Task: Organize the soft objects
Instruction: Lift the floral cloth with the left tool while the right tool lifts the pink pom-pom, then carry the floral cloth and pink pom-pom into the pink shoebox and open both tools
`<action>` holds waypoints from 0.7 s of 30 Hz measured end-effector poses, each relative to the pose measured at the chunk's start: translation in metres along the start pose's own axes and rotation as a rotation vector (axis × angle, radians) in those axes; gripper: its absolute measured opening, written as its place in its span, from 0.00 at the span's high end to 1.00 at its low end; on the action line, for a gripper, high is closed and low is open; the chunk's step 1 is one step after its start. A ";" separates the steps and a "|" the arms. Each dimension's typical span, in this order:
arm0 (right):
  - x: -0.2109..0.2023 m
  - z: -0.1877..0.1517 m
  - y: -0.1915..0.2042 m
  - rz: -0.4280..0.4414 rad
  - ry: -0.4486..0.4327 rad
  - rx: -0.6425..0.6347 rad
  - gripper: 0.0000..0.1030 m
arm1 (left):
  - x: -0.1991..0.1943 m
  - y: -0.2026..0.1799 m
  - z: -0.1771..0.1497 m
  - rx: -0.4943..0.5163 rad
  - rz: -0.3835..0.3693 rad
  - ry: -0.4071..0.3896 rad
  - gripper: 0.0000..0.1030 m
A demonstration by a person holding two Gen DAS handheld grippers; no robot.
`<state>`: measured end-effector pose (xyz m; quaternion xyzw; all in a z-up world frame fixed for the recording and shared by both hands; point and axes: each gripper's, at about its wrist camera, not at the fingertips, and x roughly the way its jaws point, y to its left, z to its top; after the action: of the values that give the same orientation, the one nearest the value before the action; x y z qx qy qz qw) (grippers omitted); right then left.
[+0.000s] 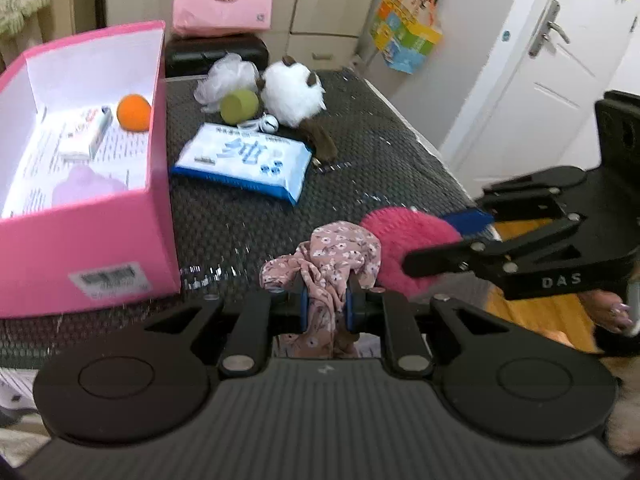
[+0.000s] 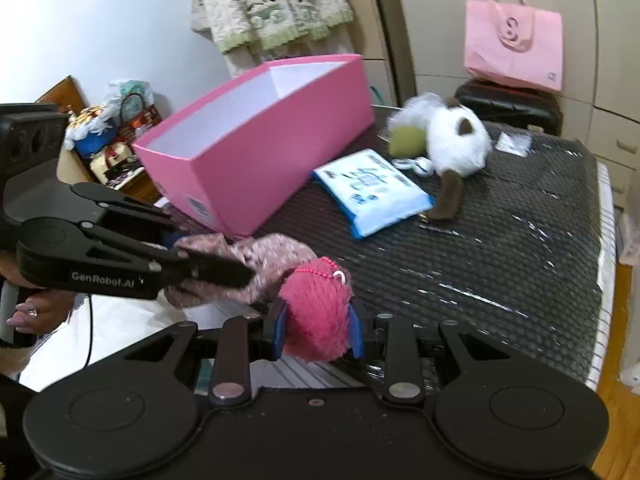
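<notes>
My left gripper [image 1: 326, 308] is shut on a pink floral cloth [image 1: 332, 258], which bunches above the blue pads; the same cloth [image 2: 264, 258] shows in the right wrist view beside the left gripper [image 2: 224, 270]. My right gripper [image 2: 318, 330] is shut on a magenta fluffy pom-pom [image 2: 316, 316] with a bead chain; it also appears as the right gripper [image 1: 440, 240] holding the pom-pom [image 1: 404, 240]. An open pink box [image 1: 100, 240] stands at the left, holding an orange ball [image 1: 134, 113], a small carton and a lilac item.
On the dark textured mat [image 1: 380, 140] lie a blue-white wipes pack [image 1: 244, 160], a green ball [image 1: 239, 106], a white mesh pouf [image 1: 226, 78] and a white-and-brown plush [image 1: 294, 96]. A pink bag [image 2: 514, 46] sits on a black case behind. A white door [image 1: 552, 60] is at the right.
</notes>
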<state>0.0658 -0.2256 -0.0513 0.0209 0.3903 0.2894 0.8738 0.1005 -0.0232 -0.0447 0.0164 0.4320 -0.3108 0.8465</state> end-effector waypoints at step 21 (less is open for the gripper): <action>0.021 0.100 0.073 0.078 -0.131 -0.209 0.66 | -0.106 0.085 0.036 -0.052 0.046 -0.238 0.85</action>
<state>0.1101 -0.1349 0.0238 -0.0363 0.2990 0.3600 0.8830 0.1267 0.0881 0.0361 -0.0327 0.3359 -0.2797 0.8988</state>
